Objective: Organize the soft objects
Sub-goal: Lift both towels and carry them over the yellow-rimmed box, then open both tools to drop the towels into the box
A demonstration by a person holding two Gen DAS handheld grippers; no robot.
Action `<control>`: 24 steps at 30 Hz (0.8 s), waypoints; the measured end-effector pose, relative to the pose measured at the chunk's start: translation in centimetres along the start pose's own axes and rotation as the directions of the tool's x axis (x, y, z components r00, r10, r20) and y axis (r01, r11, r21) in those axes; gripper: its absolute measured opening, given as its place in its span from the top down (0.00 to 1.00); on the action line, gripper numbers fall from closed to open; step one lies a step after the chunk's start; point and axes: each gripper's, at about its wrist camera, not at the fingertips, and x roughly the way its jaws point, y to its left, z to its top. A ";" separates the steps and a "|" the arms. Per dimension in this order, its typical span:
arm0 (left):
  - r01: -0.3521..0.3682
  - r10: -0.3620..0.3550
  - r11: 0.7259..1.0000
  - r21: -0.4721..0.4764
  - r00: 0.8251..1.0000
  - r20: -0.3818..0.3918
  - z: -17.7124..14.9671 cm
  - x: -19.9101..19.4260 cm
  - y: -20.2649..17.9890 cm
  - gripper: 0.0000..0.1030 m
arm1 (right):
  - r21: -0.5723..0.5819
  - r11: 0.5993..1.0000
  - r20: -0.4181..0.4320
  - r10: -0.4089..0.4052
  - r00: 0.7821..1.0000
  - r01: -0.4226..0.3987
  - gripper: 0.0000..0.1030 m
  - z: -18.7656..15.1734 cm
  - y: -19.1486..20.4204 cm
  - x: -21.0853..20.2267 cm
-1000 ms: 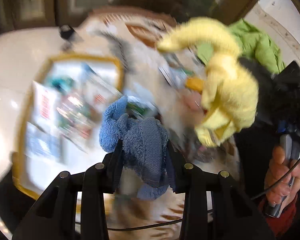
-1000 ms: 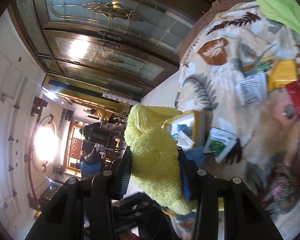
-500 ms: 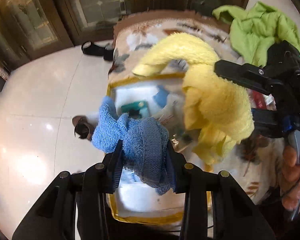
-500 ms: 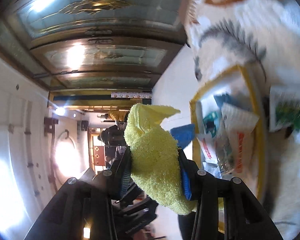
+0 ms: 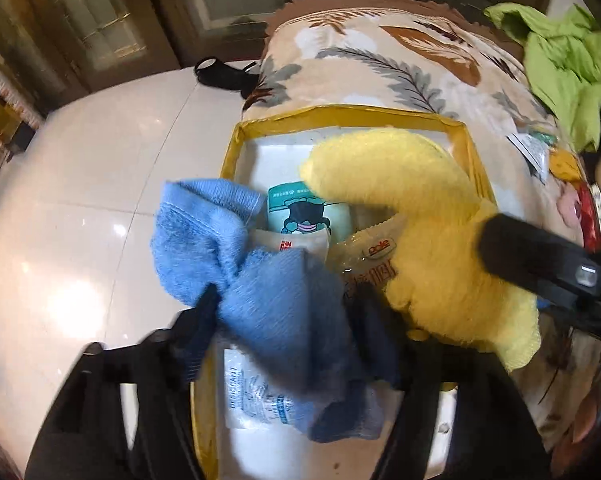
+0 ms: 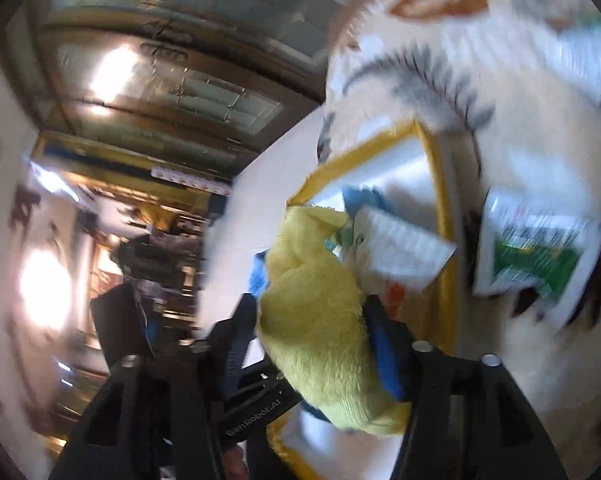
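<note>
Left gripper (image 5: pixel 284 312) clamped on blue towel (image 5: pixel 260 280), right gripper (image 6: pixel 312 344) clamped on yellow towel (image 6: pixel 316 320). Since 0.5 s ago both have come lower over the yellow-rimmed box (image 5: pixel 348 111). Yellow towel at 3 o'clock of blue; teal packet (image 5: pixel 300 210) at 12 o'clock.

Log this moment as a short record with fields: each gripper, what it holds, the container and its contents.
left gripper: shut on blue towel
right gripper: shut on yellow towel
container: yellow-rimmed box, open, beside patterned blanket
box contents: packets, including teal packet
towel position: both held over the box
nearby: green garment on blanket
</note>
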 end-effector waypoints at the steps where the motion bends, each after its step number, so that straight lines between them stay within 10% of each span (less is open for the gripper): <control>1: 0.000 0.000 1.000 -0.016 1.000 0.004 -0.1 0.0 0.1 0.31 | -0.024 1.000 0.011 -0.014 1.000 0.014 0.40 0.0 0.3 -0.3; 13: -0.102 0.116 0.992 -0.080 0.976 0.186 -0.4 -5.8 0.3 0.31 | -0.314 0.923 0.098 -0.201 0.975 0.222 0.40 -0.4 3.4 -5.1; 24: -0.043 0.055 0.998 -0.053 0.966 0.252 -1.1 -8.5 -4.2 0.30 | -0.384 0.868 0.166 -0.272 0.948 0.316 0.38 -1.8 2.2 -10.5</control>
